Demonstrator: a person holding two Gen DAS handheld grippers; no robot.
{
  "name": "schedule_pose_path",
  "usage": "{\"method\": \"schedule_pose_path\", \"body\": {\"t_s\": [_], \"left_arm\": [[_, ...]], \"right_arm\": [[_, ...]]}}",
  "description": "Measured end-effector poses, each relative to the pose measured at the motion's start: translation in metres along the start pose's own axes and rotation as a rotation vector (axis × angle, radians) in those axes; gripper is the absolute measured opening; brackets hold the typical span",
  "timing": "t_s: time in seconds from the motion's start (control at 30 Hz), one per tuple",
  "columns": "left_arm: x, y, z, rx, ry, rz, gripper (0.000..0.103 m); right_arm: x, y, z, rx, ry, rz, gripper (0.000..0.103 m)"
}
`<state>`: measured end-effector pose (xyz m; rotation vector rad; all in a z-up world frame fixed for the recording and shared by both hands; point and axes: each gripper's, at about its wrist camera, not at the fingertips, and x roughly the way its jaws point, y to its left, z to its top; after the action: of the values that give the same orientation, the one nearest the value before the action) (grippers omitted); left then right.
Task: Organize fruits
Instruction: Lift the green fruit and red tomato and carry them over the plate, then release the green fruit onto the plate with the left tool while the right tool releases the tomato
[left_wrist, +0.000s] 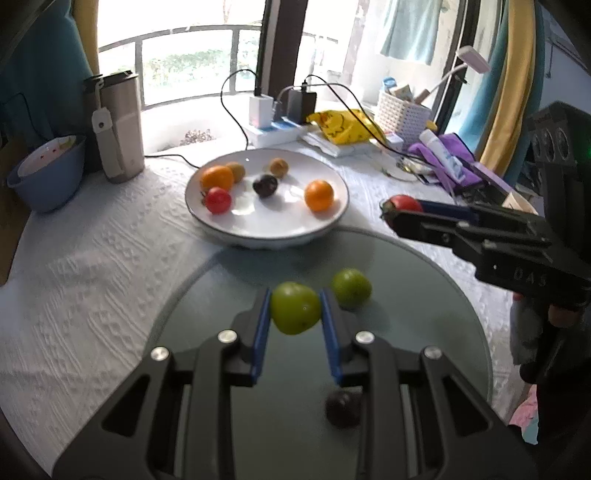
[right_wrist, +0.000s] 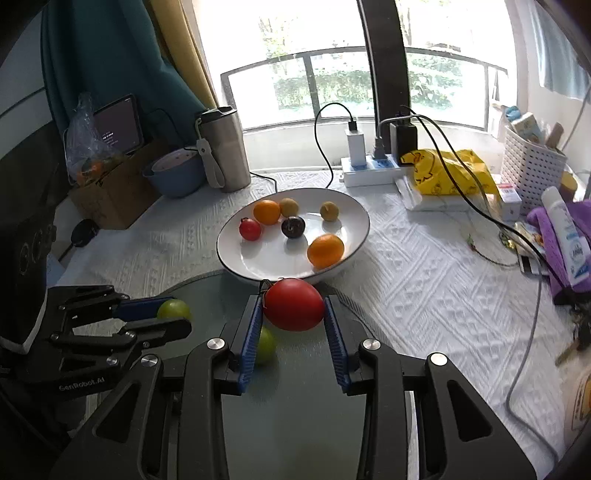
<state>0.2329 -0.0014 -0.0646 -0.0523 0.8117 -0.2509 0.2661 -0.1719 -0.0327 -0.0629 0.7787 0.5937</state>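
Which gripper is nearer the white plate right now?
Right. The right gripper, shut on a red tomato, sits just short of the white plate rim. The left gripper, holding a green fruit, is farther back over the glass disc.

On the black body of my left gripper (right_wrist: 168, 321), seen from my right wrist, white letters read "GenRobot.AI", while the body of my right gripper (left_wrist: 397, 214), seen from my left wrist, shows faint raised letters "DAS".
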Motion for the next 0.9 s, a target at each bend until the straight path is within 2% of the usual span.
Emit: {"method": "schedule_pose_path", "body": {"t_s": [0.5, 0.9], "left_arm": [[0.030, 0.029, 0.044, -0.020, -0.043, 0.022, 0.028], [0.068, 0.050, 0.064, -0.077, -0.013, 0.004, 0.028]], "right_arm": [[0.044, 0.000, 0.030, -0.009, 0.034, 0.054, 0.036], [0.084, -0.001, 0.038, -0.002, 0.090, 0.091, 0.036]]}}
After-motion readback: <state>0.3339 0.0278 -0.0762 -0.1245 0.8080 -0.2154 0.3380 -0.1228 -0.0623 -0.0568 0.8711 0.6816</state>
